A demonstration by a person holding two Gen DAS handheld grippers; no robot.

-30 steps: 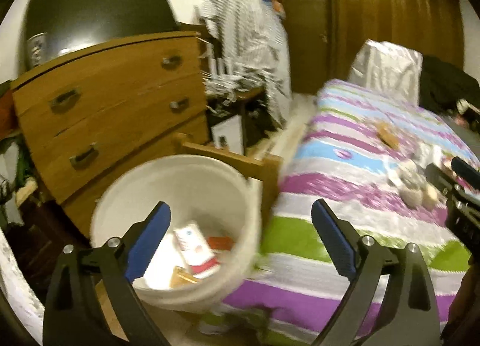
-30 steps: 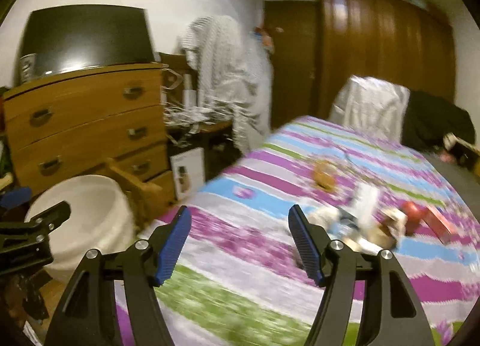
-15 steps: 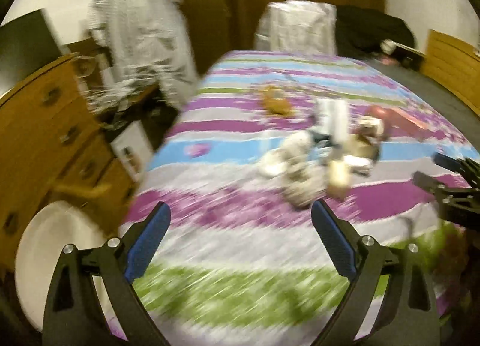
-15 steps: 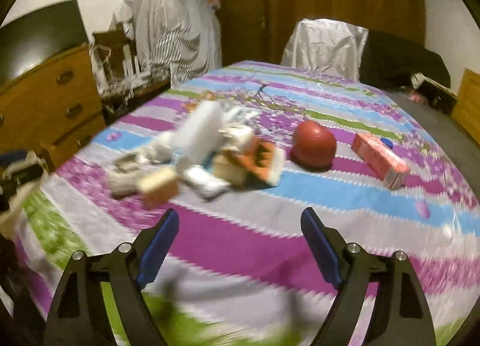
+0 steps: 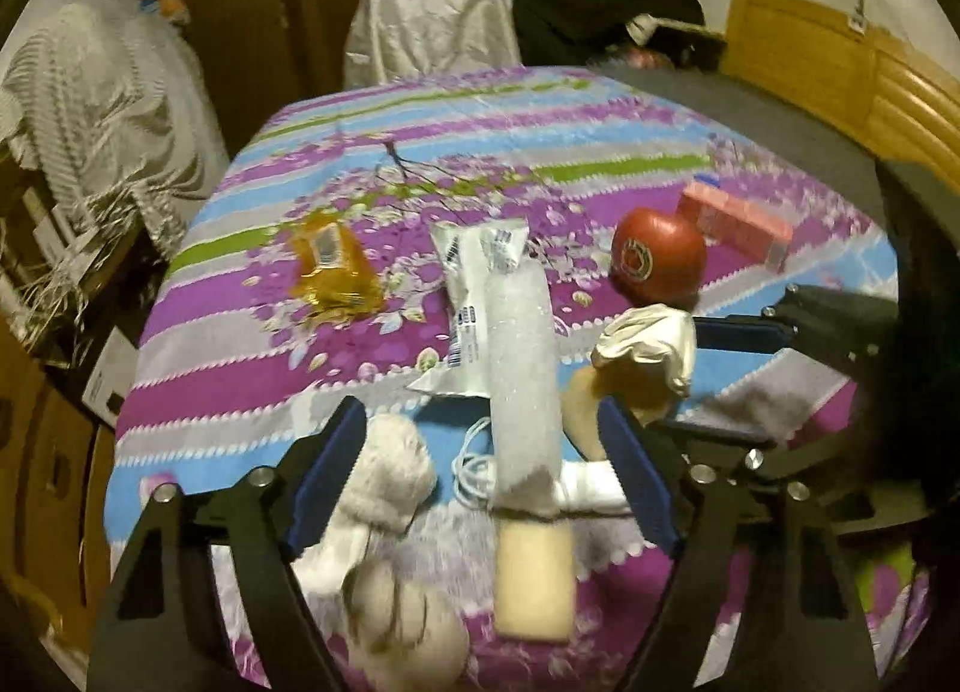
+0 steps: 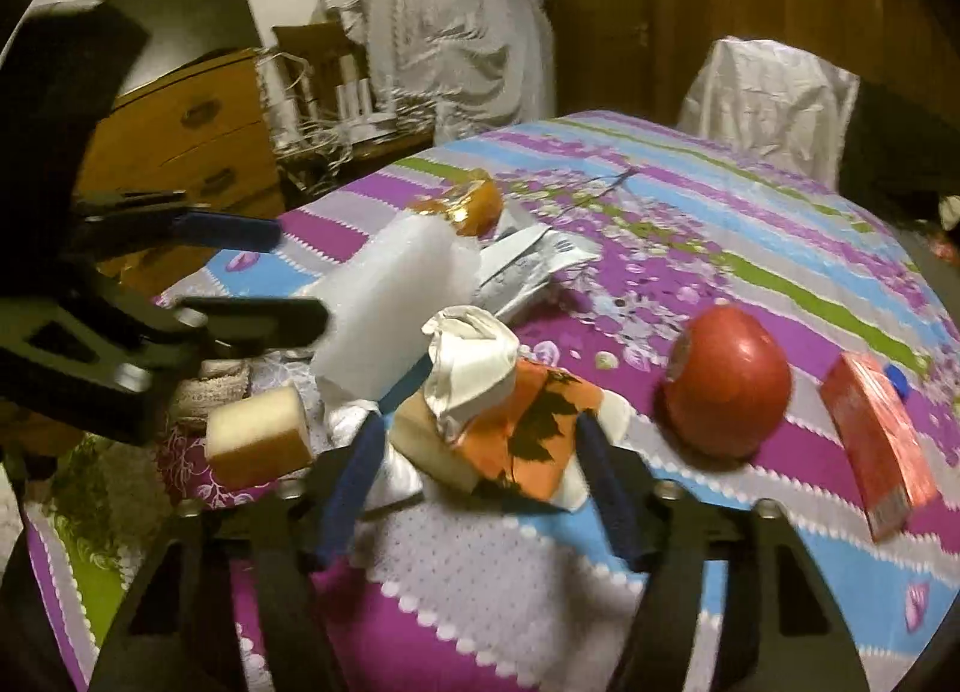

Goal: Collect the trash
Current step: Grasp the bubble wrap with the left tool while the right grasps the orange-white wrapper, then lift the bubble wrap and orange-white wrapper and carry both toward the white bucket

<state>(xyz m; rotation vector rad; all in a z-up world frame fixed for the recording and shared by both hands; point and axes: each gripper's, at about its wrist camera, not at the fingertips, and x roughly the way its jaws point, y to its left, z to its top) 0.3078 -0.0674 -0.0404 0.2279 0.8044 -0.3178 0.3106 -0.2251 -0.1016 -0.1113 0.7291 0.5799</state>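
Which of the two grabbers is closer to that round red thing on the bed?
Right. The right gripper sits open around the orange napkin, just left of the red ball. The left gripper, also open, is farther off, by the white foam block.

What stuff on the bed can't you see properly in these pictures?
- Left wrist view: the white cable runs under the foam block, so its far end is hidden.
- Left wrist view: the grey wads are blurred and partly behind the left tongs.
- Right wrist view: whatever lies under the orange napkin is covered.
- Both views: the print on the red ball is too small to read.
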